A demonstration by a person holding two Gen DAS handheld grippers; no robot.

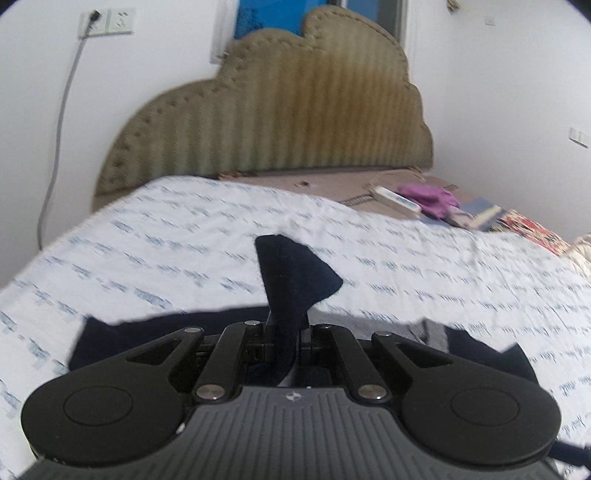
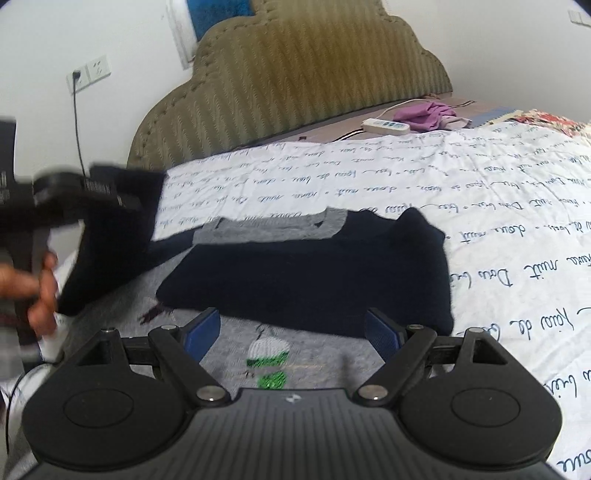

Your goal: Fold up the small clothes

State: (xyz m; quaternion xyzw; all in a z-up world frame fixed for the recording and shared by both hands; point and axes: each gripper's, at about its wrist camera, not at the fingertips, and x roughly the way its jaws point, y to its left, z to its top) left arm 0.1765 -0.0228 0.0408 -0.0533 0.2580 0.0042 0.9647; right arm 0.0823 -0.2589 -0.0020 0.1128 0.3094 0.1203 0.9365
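A small grey and navy sweater (image 2: pixel 306 273) lies on the white printed bedsheet (image 2: pixel 480 192), its right navy sleeve folded over the grey front with a green and white motif (image 2: pixel 269 362). My left gripper (image 1: pixel 286 332) is shut on the other navy sleeve (image 1: pixel 291 273), whose end sticks up between the fingers, lifted above the bed. In the right wrist view the left gripper (image 2: pixel 122 201) shows at the far left with the sleeve (image 2: pixel 107 258) hanging from it. My right gripper (image 2: pixel 291 328) is open and empty, just above the sweater's grey front.
A padded olive headboard (image 1: pixel 280 110) stands at the far end of the bed. A white power strip (image 2: pixel 386 126), a purple cloth (image 2: pixel 424 112) and some books (image 1: pixel 480 216) lie at the far right. A wall socket with a cable (image 1: pixel 94 22) is at the left.
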